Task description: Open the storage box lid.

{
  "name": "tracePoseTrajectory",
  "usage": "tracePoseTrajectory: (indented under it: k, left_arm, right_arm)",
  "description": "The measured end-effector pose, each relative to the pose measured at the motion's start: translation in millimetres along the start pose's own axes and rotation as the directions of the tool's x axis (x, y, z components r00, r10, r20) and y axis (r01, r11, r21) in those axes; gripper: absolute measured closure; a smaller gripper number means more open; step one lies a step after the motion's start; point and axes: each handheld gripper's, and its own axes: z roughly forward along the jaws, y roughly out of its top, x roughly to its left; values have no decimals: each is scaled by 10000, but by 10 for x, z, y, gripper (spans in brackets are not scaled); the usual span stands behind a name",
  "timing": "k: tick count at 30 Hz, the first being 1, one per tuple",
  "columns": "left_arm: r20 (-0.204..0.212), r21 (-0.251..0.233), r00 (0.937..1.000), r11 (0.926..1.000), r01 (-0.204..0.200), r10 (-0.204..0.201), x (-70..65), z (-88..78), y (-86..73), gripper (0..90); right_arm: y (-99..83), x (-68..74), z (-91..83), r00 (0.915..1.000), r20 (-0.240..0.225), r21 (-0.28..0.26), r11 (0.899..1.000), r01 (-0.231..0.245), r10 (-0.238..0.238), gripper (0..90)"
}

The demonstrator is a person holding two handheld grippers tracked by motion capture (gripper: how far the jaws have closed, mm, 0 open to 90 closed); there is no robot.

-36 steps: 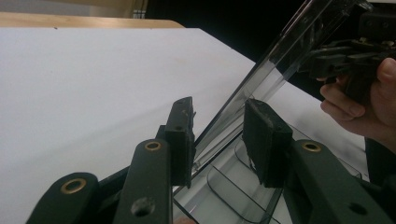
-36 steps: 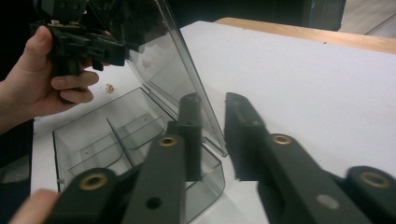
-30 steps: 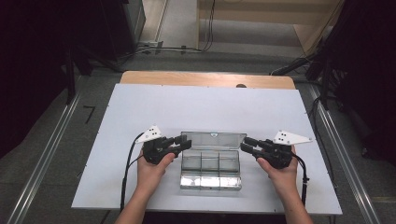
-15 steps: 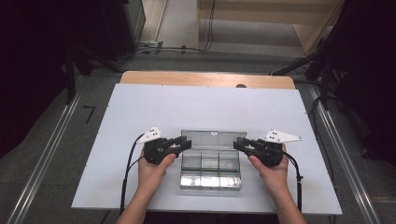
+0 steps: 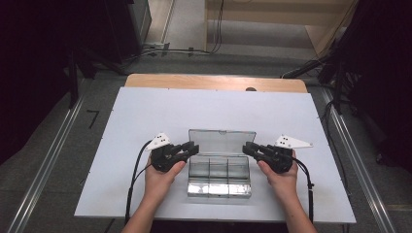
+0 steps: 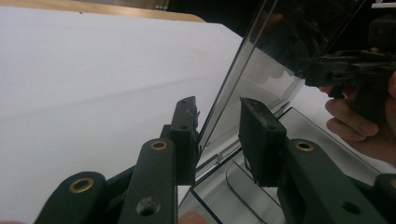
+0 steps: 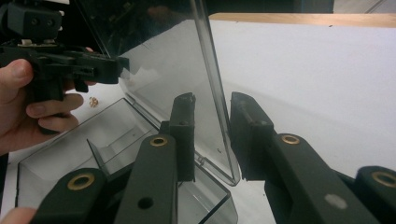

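Lab-like recording bay: white tabletop [image 5: 145,121], floor rails [image 5: 43,170], loose cables [image 5: 160,48].

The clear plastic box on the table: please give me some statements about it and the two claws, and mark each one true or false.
1. The lid of the clear box stands open. True.
2. The left claw has the lid's edge between its jaws. True; whether the pads press on it cannot be told.
3. The right claw rests flat on the white table, far from the box. False: its jaws straddle the lid's other side edge.
4. The box is one undivided space. False: partitions split it into compartments.
5. A red cup stands beside the box. False: there is no cup there.
6. Both claws' jaws have just been closing. True.
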Motion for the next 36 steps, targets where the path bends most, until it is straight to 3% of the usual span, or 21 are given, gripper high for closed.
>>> tracePoseTrajectory:
  k: [12, 18, 36]
  left_arm:
    - [-252, -92, 9988, 9991, 416, -418, 22, 37, -1, 713]
    - [-593, -101, 9963, 9980, 617, -622, 24, 67, -6, 737]
    - [-681, 11, 9902, 9925, 1222, -1218, 77, 122, -19, 751]
  right_arm:
    - [-18, -17, 57, 9988, 432, -240, 9994, -231, 241, 721]
    - [-32, -12, 99, 9952, 872, -323, 9986, -423, 450, 737]
    - [-61, -72, 167, 9903, 961, -382, 9946, -967, 999, 710]
